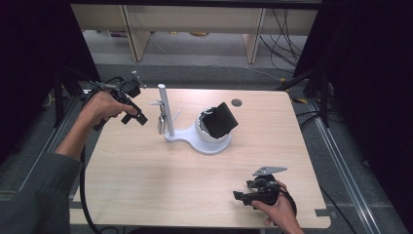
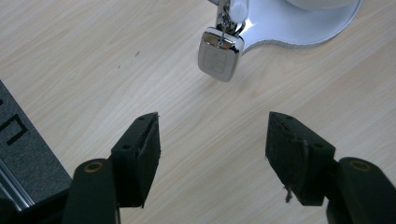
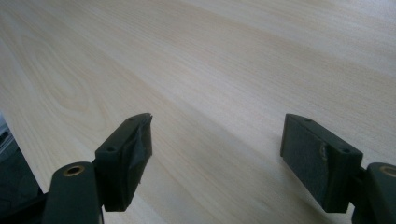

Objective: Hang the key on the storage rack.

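Keyring hangs on white stand, far centre | black pouch in its bowl, right | left gripper spread, empty, near keyring | right gripper spread over bare table | no readable writing

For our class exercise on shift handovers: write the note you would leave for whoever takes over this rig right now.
Left gripper: open, nothing between the jaws, up by the table's left edge, facing the stand.
Right gripper: open, empty, low over the table at the near right.
Silver key fob: hanging on the white stand, free of both grippers.
Black pouch: sitting in the stand's white bowl.
Done: the fob looks hung.
Left: probably only drawing the left hand back.
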Demonstrator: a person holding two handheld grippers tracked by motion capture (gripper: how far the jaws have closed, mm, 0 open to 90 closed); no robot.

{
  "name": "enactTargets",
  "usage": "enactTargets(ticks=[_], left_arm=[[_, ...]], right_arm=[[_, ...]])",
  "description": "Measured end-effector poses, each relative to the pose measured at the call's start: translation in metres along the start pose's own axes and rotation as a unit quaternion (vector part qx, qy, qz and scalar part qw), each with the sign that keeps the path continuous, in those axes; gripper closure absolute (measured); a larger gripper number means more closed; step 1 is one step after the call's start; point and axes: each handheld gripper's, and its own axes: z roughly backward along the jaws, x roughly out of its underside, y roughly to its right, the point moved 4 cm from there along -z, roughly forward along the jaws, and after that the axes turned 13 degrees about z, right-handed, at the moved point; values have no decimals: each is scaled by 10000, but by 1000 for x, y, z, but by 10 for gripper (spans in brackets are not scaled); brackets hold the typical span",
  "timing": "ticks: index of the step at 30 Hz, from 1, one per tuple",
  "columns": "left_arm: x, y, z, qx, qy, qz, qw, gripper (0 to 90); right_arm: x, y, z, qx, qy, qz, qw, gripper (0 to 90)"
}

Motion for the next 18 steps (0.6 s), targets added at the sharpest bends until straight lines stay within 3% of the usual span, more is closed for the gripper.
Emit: enactTargets(ticks=[3,5,8,9,16,18], left_arm=[[6,1,1,46,81,21,10000,325],[10,1,2,70,51,-76,9999,315],[13,0,1,133,120,-270,9995,313],[16,1,0,182,130,-193,9996,312],[28,-3,-6,291,283,-168,9990,303],[32,-4,-8,317,312,-153,9989,297]], right_arm=[[0,0,0,9,5,-16,10000,259],[0,-1,0,-40,-9,-105,9999,259],[0,0,1,-27,-2,12,10000,259],[-1,0,0,14,48,-37,10000,259],[0,0,1,13,-18,-100,9999,259],[0,1,1,-2,6,7,10000,258]])
